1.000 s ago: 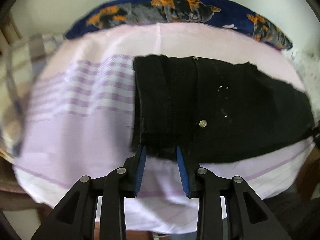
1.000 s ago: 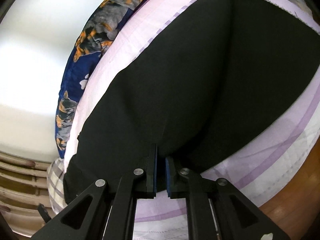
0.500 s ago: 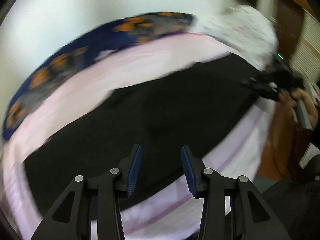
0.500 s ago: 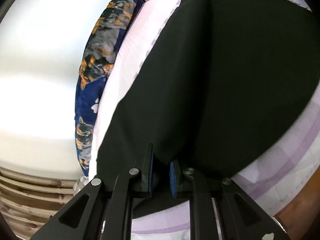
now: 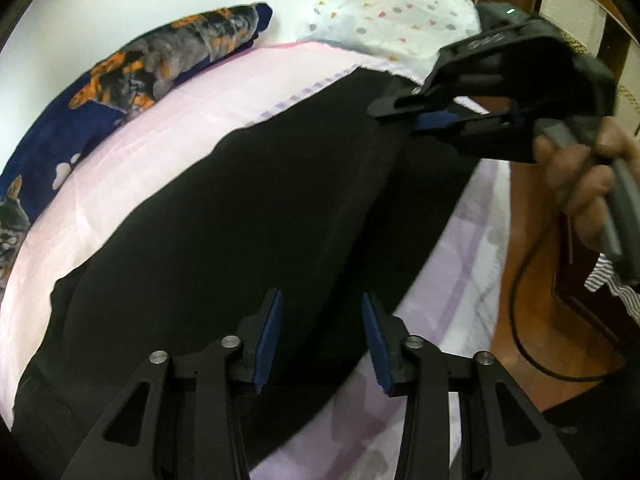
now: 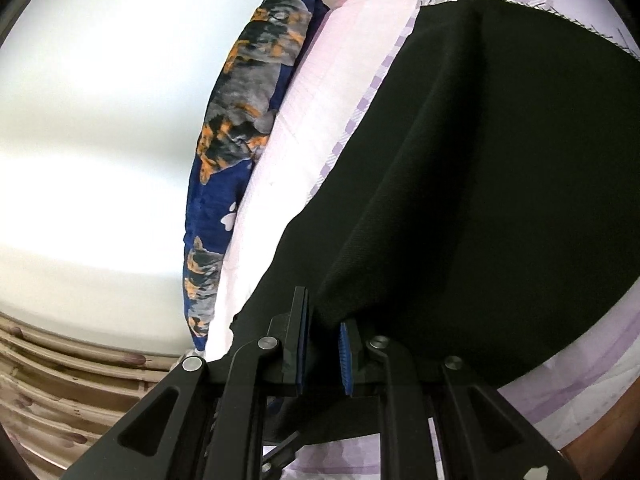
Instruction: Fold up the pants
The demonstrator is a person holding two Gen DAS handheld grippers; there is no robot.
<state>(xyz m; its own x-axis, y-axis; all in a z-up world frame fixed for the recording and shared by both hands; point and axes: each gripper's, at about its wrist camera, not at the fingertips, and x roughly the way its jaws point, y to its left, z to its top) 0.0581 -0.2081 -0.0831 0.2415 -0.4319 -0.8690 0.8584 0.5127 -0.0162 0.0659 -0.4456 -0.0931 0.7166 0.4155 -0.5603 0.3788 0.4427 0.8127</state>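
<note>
Black pants (image 5: pixel 248 216) lie spread lengthwise on a pink bed sheet (image 5: pixel 168 120). My left gripper (image 5: pixel 322 336) hovers over the near edge of the leg part. Its blue pads stand apart and are closing, with cloth below them but none pinched. My right gripper (image 5: pixel 400 114), held by a hand (image 5: pixel 580 176), sits at the far end of the pants in the left wrist view. The right wrist view shows my right gripper (image 6: pixel 324 320) shut on a raised fold of the pants (image 6: pixel 500 184).
A blue pillow (image 5: pixel 160 64) with orange and grey dog prints lies along the wall behind the sheet. A white dotted cloth (image 5: pixel 400 16) is bunched at the far end. Wooden floor (image 5: pixel 540 320) and a black cable (image 5: pixel 520 312) are to the right of the bed.
My left gripper swept from the waistband end along the pants towards the right gripper and rolled. The right gripper rose slightly, keeping its pinched fold of cloth.
</note>
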